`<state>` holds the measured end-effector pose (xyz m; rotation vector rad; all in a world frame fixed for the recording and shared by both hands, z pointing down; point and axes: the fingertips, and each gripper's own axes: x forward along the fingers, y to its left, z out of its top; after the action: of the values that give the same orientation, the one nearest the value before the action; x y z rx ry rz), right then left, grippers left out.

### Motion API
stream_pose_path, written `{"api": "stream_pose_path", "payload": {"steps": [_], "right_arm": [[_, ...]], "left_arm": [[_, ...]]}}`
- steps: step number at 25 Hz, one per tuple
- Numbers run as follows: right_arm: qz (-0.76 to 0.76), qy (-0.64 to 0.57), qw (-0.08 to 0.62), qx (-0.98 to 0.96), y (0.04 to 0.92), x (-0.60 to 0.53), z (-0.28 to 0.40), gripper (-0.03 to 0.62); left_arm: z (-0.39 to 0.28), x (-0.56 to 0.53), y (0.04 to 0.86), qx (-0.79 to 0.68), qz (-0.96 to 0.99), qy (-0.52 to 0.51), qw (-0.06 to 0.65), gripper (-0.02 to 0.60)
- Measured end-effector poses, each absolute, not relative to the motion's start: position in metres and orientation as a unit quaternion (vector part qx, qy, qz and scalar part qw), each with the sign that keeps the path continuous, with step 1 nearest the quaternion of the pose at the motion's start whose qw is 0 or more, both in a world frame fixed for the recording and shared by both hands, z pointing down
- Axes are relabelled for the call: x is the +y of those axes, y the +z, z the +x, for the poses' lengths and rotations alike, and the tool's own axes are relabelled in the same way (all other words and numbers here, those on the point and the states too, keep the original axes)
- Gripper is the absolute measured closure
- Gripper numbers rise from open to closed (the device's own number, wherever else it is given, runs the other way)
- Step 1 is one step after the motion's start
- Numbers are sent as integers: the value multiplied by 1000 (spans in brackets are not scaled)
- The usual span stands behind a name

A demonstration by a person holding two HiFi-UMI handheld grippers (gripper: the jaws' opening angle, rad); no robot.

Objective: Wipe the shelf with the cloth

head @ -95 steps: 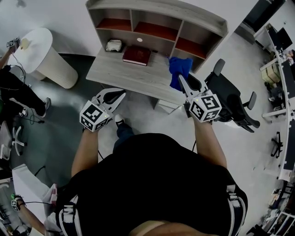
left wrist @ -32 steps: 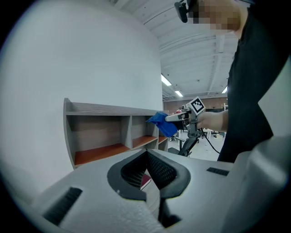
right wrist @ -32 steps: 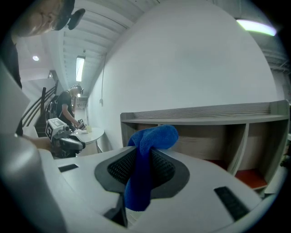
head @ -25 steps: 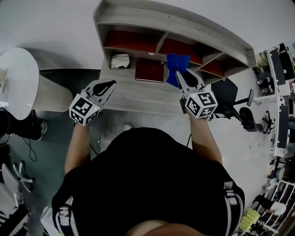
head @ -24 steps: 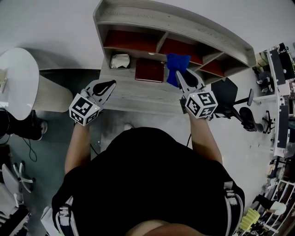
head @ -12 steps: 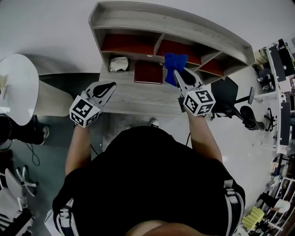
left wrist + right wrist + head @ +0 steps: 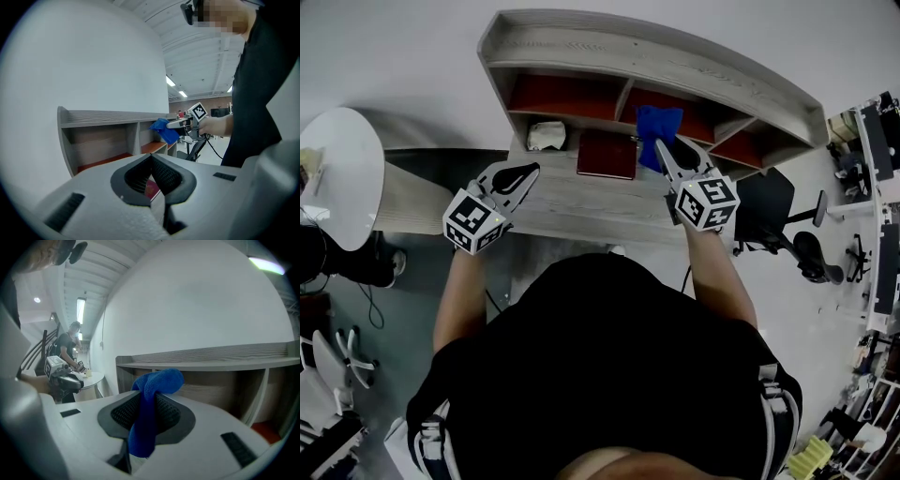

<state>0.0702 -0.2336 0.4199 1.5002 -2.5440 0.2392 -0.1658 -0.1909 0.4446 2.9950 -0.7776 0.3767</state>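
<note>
A grey wooden shelf unit [image 7: 647,58] with red-lined compartments stands on a grey desk [image 7: 581,202] against the wall. My right gripper [image 7: 662,148] is shut on a blue cloth [image 7: 656,131], held up in front of the middle compartment; the cloth [image 7: 152,404] hangs between the jaws in the right gripper view. My left gripper [image 7: 528,172] is shut and empty, over the desk's left part, short of the shelf. In the left gripper view the shelf [image 7: 108,136] is ahead, with the blue cloth [image 7: 164,130] at its right.
A dark red book [image 7: 607,154] lies on the desk under the shelf, with a crumpled white object [image 7: 547,135] to its left. A round white table [image 7: 333,173] stands at left, a black office chair [image 7: 778,211] at right. Another person [image 7: 68,350] stands by that table.
The view has come closer to the desk. My right gripper has carried the blue cloth up from the desk's right edge to the shelf's middle compartment. The left gripper has stayed shut.
</note>
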Motion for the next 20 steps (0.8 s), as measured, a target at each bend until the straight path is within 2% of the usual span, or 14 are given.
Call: {"api": "stream_pose_path", "payload": {"steps": [20], "right_arm": [[491,141,107,-853,470,-319,92,505]], "left_arm": [[-146,-221,440,-284,951,119,26,565]]}}
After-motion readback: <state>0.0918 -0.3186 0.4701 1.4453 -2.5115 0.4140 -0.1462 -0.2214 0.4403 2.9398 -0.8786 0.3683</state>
